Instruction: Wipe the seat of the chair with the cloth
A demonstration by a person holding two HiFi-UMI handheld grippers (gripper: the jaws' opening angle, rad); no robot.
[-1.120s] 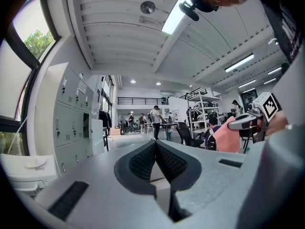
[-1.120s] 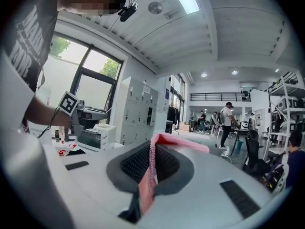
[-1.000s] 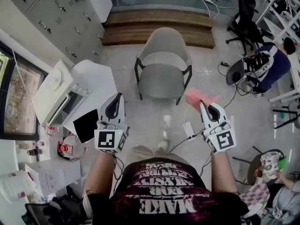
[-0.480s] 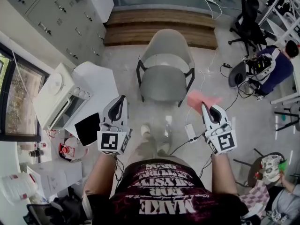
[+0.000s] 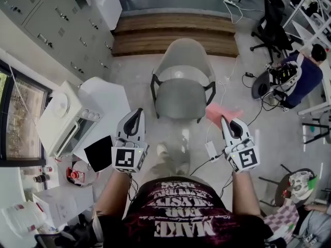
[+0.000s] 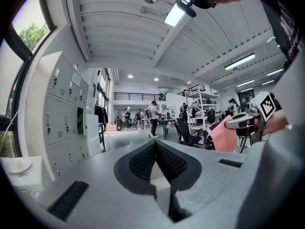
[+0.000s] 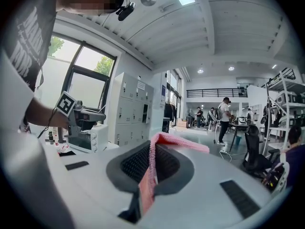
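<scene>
A grey chair (image 5: 182, 81) with black legs stands on the floor ahead of me, its seat (image 5: 180, 99) bare. My right gripper (image 5: 226, 119) is held at waist height right of the chair, shut on a pink cloth (image 5: 220, 111) that sticks out past its tips; the cloth (image 7: 153, 165) is pinched between the pads in the right gripper view. My left gripper (image 5: 136, 113) hovers left of the chair's front, jaws shut with nothing between them (image 6: 155, 144). Both grippers are short of the seat.
A white table (image 5: 106, 102) with a microwave oven (image 5: 64, 112) and a black tablet (image 5: 98, 153) stands at my left. White cabinets (image 5: 46, 19) line the left wall. Wooden steps (image 5: 176, 32) lie behind the chair. Cables (image 5: 214, 154) trail on the floor; a person (image 5: 297, 76) sits at right.
I have stepped a little closer to the chair; both grippers have edged forward and up in the head view. The cloth stays clamped in the right gripper.
</scene>
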